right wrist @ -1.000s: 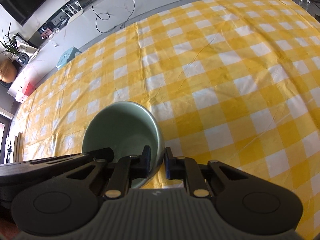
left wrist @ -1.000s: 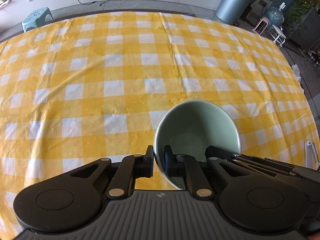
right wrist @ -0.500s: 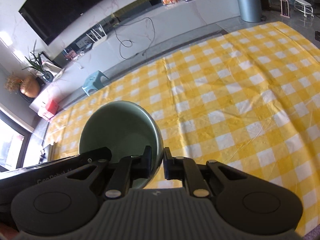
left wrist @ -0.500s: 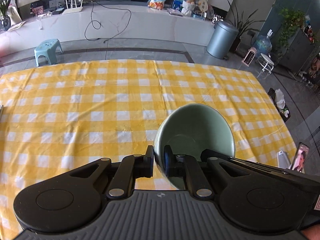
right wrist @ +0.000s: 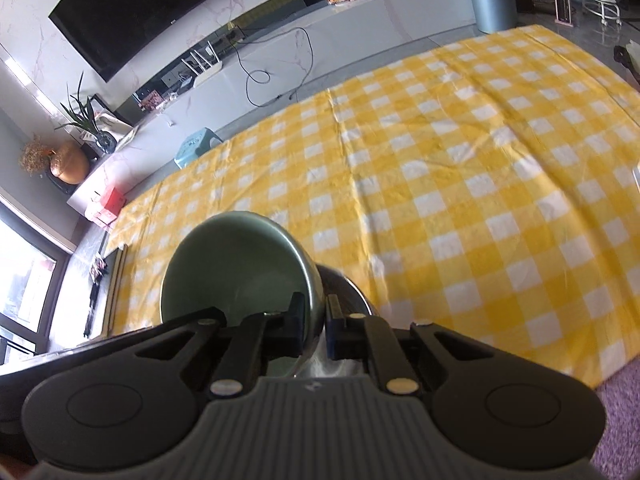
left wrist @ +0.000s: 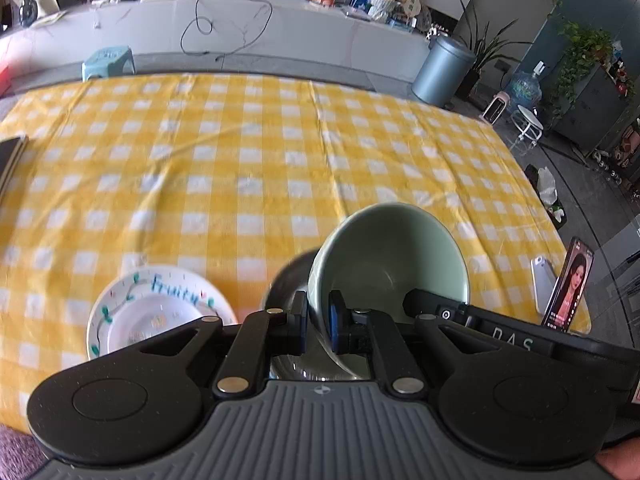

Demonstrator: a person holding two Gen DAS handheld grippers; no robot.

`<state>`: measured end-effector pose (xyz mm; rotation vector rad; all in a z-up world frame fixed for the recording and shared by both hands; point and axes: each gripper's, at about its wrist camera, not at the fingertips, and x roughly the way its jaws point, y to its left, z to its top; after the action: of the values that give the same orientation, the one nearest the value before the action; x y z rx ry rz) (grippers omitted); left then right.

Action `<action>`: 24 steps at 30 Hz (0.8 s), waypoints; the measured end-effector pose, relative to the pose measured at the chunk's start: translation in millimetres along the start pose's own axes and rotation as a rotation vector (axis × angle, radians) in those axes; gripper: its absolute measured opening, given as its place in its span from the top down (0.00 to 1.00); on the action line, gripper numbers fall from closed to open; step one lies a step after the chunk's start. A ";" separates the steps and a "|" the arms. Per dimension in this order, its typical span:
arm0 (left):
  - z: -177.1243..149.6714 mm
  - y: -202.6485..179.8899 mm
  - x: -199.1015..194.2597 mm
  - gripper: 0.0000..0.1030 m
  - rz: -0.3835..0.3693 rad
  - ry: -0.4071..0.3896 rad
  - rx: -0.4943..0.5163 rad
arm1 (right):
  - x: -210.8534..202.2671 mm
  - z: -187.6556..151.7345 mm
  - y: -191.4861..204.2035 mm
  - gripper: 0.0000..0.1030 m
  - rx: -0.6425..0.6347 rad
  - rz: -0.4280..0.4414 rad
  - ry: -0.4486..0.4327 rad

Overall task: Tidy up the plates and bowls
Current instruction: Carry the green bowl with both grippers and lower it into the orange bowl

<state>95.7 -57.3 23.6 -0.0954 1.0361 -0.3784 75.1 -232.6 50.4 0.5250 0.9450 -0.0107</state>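
Pale green ceramic fills the middle of both my wrist views: the green bowl (left wrist: 390, 276) is tilted with its mouth facing the cameras, held above the yellow-and-white checked tablecloth (left wrist: 248, 168). My left gripper (left wrist: 318, 322) is closed narrow on the bowl's rim, one finger outside the wall and one inside. My right gripper (right wrist: 316, 326) pinches the opposite side of the same rim the same way, so I have the bowl clamped from both sides. Directly beneath it I see a metal bowl (left wrist: 286, 280), mostly hidden by the green one; its shiny rim also shows in the right view (right wrist: 348, 292). Just left of that, on the cloth, sits a white plate (left wrist: 156, 308) with blue "Fruity" lettering. A phone (left wrist: 568, 284) stands propped near the table's right edge.
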 end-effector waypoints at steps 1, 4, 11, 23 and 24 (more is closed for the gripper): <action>-3.8 0.3 1.8 0.89 0.002 0.010 -0.005 | 0.8 -2.8 -1.0 0.93 0.001 -0.005 0.007; -11.0 5.2 7.5 0.89 0.006 0.039 -0.020 | 4.2 -9.0 -2.9 0.93 -0.007 -0.019 0.020; -21.2 7.3 12.9 0.88 0.018 0.067 -0.019 | 17.6 -16.1 -6.2 0.94 -0.019 -0.036 0.060; -21.3 7.1 17.2 0.85 0.024 0.070 -0.006 | 29.3 -17.0 -1.2 0.95 -0.085 -0.080 0.065; -21.2 7.3 17.0 0.85 0.025 0.068 -0.005 | 30.0 -17.3 0.8 0.95 -0.101 -0.086 0.065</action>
<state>87.3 -54.3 -3.1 -0.0745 1.1040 -0.3585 79.8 -218.0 19.4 0.3933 1.0255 -0.0233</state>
